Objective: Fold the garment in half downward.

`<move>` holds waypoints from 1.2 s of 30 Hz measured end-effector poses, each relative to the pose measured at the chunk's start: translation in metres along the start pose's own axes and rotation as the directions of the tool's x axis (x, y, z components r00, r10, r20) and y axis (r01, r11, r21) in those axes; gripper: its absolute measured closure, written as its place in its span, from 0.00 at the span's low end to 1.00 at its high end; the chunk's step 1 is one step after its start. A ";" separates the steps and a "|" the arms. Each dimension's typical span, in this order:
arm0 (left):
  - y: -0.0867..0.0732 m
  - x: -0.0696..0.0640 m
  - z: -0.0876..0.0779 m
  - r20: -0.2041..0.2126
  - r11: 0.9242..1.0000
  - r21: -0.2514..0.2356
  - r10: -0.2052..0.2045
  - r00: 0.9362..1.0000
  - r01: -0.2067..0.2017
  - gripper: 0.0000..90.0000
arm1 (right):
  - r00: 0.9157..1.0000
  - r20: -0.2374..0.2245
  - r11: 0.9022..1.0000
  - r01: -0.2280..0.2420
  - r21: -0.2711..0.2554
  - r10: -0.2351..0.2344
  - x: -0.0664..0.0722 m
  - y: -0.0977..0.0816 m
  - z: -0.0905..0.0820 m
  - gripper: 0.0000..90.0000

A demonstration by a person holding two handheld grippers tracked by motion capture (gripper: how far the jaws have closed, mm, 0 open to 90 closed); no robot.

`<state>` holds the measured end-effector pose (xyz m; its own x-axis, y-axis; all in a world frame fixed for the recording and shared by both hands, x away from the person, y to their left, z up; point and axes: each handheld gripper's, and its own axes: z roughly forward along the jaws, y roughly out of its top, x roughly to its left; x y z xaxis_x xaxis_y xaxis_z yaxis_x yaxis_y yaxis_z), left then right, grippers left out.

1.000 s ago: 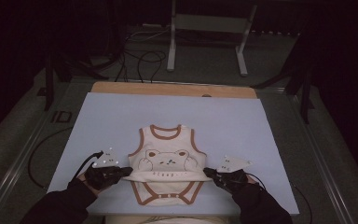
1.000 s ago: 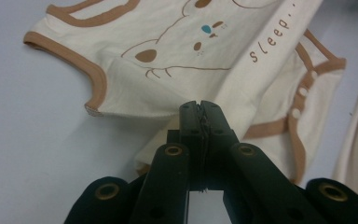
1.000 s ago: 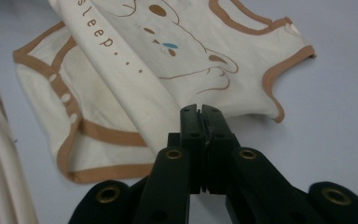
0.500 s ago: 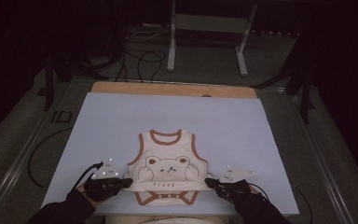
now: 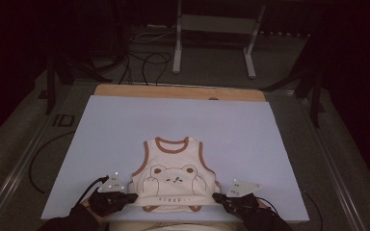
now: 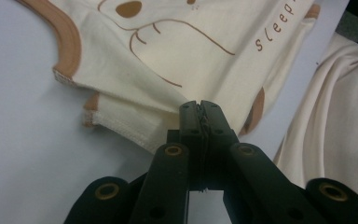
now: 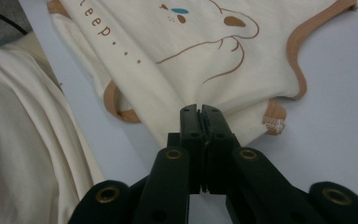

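High view showed a cream cotton baby vest with brown trim and bear print [image 5: 175,180] flat near the pale blue counter's [image 5: 125,125] front edge, left tongs [image 5: 131,197] and right tongs [image 5: 216,196] clamped on its sides.

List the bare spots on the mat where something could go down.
Bare: the mat from the vest's neckline to the wooden strip, plus wide margins either side. Crowded: the near edge, where the left hand-held gripper and right hand-held gripper pinch the vest's sides.
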<state>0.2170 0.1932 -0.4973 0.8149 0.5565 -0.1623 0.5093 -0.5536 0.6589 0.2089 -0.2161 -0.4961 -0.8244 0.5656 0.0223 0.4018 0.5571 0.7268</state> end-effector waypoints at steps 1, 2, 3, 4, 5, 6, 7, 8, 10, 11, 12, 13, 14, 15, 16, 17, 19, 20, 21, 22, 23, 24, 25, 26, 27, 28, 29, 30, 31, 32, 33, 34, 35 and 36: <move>-0.001 -0.001 0.001 0.000 1.000 0.002 -0.003 1.000 0.003 1.00 | 1.000 0.002 1.000 0.003 0.002 -0.003 0.000 -0.001 0.000 0.98; -0.001 -0.001 0.001 -0.001 1.000 0.003 -0.004 1.000 0.004 1.00 | 1.000 0.001 1.000 -0.003 0.004 0.003 0.001 -0.001 0.000 0.98; -0.002 -0.001 0.001 0.002 1.000 0.005 -0.013 1.000 0.013 1.00 | 1.000 -0.001 1.000 -0.006 0.002 0.006 0.001 -0.002 0.000 0.98; -0.002 0.000 0.002 0.003 1.000 0.006 -0.013 1.000 0.013 1.00 | 1.000 -0.001 1.000 -0.001 0.008 0.001 0.000 -0.003 0.000 0.98; -0.003 0.000 0.002 0.000 1.000 0.008 -0.016 1.000 0.016 1.00 | 1.000 -0.002 1.000 -0.009 0.008 0.009 0.001 -0.003 0.001 0.98; -0.004 0.001 0.002 0.002 1.000 0.009 -0.019 1.000 0.019 1.00 | 1.000 -0.002 1.000 -0.004 0.016 0.004 0.001 -0.004 0.001 0.98; -0.005 0.001 0.003 0.003 1.000 0.015 -0.022 1.000 0.022 1.00 | 1.000 -0.003 1.000 0.000 0.020 0.000 0.001 -0.005 0.002 0.98; -0.005 0.001 0.004 0.004 1.000 0.016 -0.024 1.000 0.024 1.00 | 1.000 -0.005 1.000 -0.005 0.023 0.005 0.001 -0.005 0.003 0.98; -0.007 0.002 0.007 0.009 1.000 0.023 -0.021 1.000 0.021 1.00 | 1.000 -0.001 0.999 -0.002 0.034 0.002 0.001 -0.006 0.004 0.98; -0.009 0.002 0.009 0.012 1.000 0.019 -0.022 1.000 0.022 1.00 | 1.000 -0.001 0.999 0.000 0.039 0.000 0.001 -0.007 0.005 0.98; -0.010 0.003 0.010 0.012 0.999 0.021 -0.027 1.000 0.026 1.00 | 1.000 0.001 0.999 0.006 0.042 -0.006 0.001 -0.008 0.006 0.98; -0.011 0.003 0.011 0.014 0.999 0.020 -0.034 0.999 0.034 1.00 | 1.000 0.001 0.999 0.003 0.048 -0.003 0.001 -0.008 0.007 0.98; -0.012 0.004 0.011 0.016 0.999 0.017 -0.036 0.999 0.035 0.99 | 1.000 0.003 0.998 0.006 0.056 -0.006 0.001 -0.009 0.008 0.98; -0.012 0.004 0.010 0.012 0.999 0.017 -0.035 0.999 0.035 0.99 | 1.000 0.003 0.998 0.010 0.062 -0.010 0.002 -0.009 0.009 0.98; -0.012 0.004 0.010 0.010 0.999 0.018 -0.030 0.999 0.030 0.99 | 1.000 0.009 0.997 0.019 0.071 -0.020 0.002 -0.010 0.010 0.98; -0.012 0.003 0.010 0.002 1.000 0.019 -0.018 1.000 0.017 0.99 | 1.000 0.011 0.997 0.019 0.076 -0.020 0.002 -0.010 0.010 0.98; -0.012 0.002 0.010 -0.003 1.000 0.022 -0.008 1.000 0.008 0.99 | 1.000 0.007 0.997 0.011 0.079 -0.011 0.002 -0.011 0.012 0.98; -0.012 0.002 0.010 -0.004 1.000 0.019 -0.009 1.000 0.009 0.98 | 1.000 0.006 0.997 0.009 0.078 -0.010 0.002 -0.011 0.012 0.98; -0.012 0.002 0.010 -0.004 1.000 0.019 -0.009 1.000 0.009 0.98 | 1.000 0.007 0.997 0.010 0.077 -0.011 0.002 -0.011 0.012 0.98; -0.013 0.002 0.010 0.000 1.000 0.015 -0.013 1.000 0.013 0.97 | 1.000 0.006 0.997 0.013 0.076 -0.013 0.002 -0.012 0.012 0.98; -0.013 0.002 0.010 0.001 1.000 0.013 -0.015 1.000 0.015 0.96 | 1.000 0.006 0.997 0.015 0.075 -0.015 0.002 -0.012 0.012 0.98; -0.013 0.002 0.010 -0.002 1.000 0.011 -0.015 1.000 0.016 0.95 | 1.000 0.003 0.997 0.014 0.074 -0.014 0.001 -0.012 0.012 0.98; -0.014 0.002 0.010 -0.004 1.000 0.010 -0.015 1.000 0.015 0.93 | 1.000 0.003 0.997 0.011 0.073 -0.012 0.001 -0.012 0.012 0.98; -0.014 0.002 0.010 -0.006 1.000 0.009 -0.014 1.000 0.014 0.93 | 1.000 0.003 0.997 0.013 0.072 -0.014 0.001 -0.012 0.012 0.98; -0.014 0.002 0.010 -0.006 1.000 0.009 -0.014 1.000 0.014 0.92 | 1.000 0.003 0.997 0.013 0.072 -0.014 0.001 -0.012 0.012 0.98; -0.013 0.001 0.010 -0.009 1.000 0.011 -0.011 1.000 0.011 0.92 | 1.000 0.002 0.997 0.017 0.073 -0.017 0.001 -0.012 0.012 0.98; -0.013 0.002 0.010 -0.005 1.000 0.015 -0.013 1.000 0.013 0.92 | 1.000 0.003 0.997 0.017 0.072 -0.017 0.001 -0.012 0.012 0.98; -0.013 0.002 0.010 -0.002 1.000 0.015 -0.015 1.000 0.015 0.91 | 1.000 0.001 0.997 0.014 0.072 -0.014 0.001 -0.012 0.012 0.98; -0.013 0.002 0.010 0.004 1.000 0.017 -0.014 1.000 0.014 0.89 | 1.000 0.001 0.997 0.015 0.072 -0.015 0.001 -0.012 0.012 0.97; -0.013 0.001 0.010 0.005 1.000 0.017 -0.011 1.000 0.011 0.87 | 1.000 0.001 0.997 0.008 0.075 -0.008 0.001 -0.012 0.012 0.95; -0.012 0.001 0.009 0.004 1.000 0.016 -0.010 1.000 0.010 0.86 | 1.000 0.004 0.997 0.007 0.073 -0.008 0.001 -0.011 0.011 0.93; -0.012 0.000 0.009 -0.001 1.000 0.016 -0.001 1.000 0.001 0.82 | 1.000 0.005 0.998 0.002 0.068 -0.002 0.000 -0.011 0.011 0.89; -0.012 0.000 0.009 -0.007 1.000 0.014 0.005 1.000 -0.005 0.78 | 1.000 0.004 0.998 -0.002 0.061 0.002 0.000 -0.011 0.010 0.85; -0.012 0.000 0.009 -0.006 1.000 0.011 0.007 1.000 -0.007 0.75 | 1.000 0.006 0.999 -0.004 0.051 0.004 0.000 -0.010 0.009 0.80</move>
<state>0.2132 0.1941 -0.5113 0.8167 0.5563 -0.1535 0.5068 -0.5642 0.6518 0.2085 -0.2169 -0.5096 -0.8206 0.5711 0.0214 0.4252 0.5851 0.6906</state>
